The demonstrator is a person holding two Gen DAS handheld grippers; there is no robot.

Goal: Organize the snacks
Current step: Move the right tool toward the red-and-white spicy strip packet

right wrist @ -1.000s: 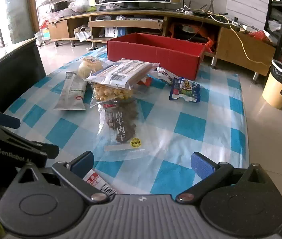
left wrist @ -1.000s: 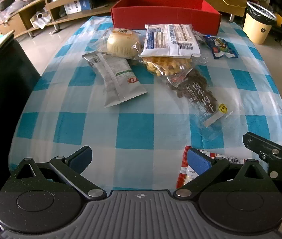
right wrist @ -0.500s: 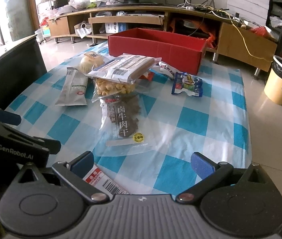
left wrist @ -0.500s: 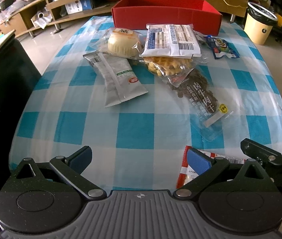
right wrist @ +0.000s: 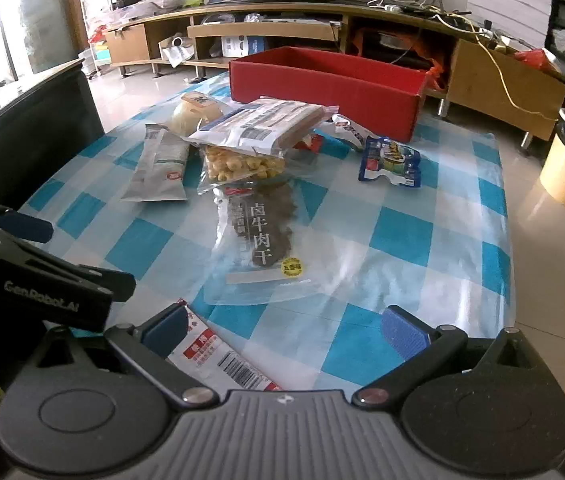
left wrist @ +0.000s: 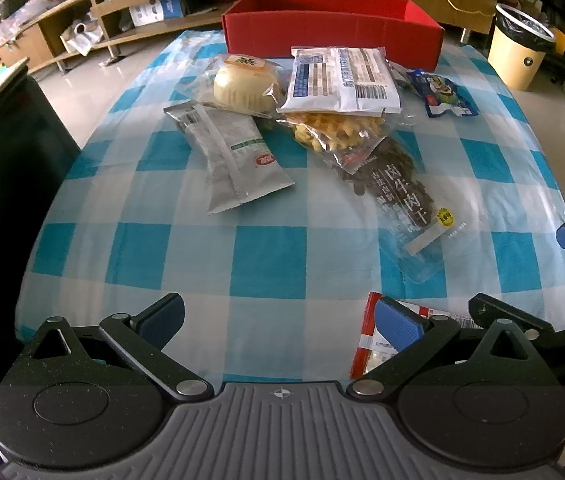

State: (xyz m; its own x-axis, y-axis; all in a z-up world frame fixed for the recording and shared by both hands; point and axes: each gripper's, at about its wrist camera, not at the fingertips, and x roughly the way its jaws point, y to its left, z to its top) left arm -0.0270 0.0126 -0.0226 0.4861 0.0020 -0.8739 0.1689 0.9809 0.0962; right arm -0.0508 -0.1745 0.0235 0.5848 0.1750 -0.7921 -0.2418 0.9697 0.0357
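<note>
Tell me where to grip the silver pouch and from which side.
Grip the silver pouch at its near crimped bottom edge, coming from the near side with the left gripper, probably. It lies flat on the tablecloth; that end points toward the grippers with bare cloth around it, while its far end sits close against the bun.

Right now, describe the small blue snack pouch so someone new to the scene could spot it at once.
Start at the red box at the far end of the blue-checked tablecloth. Just in front of its right corner lies the small blue pouch, flat on the cloth and apart from the main snack pile. It is the only dark-blue wrapper; its neighbours are clear, white or silver.
</note>
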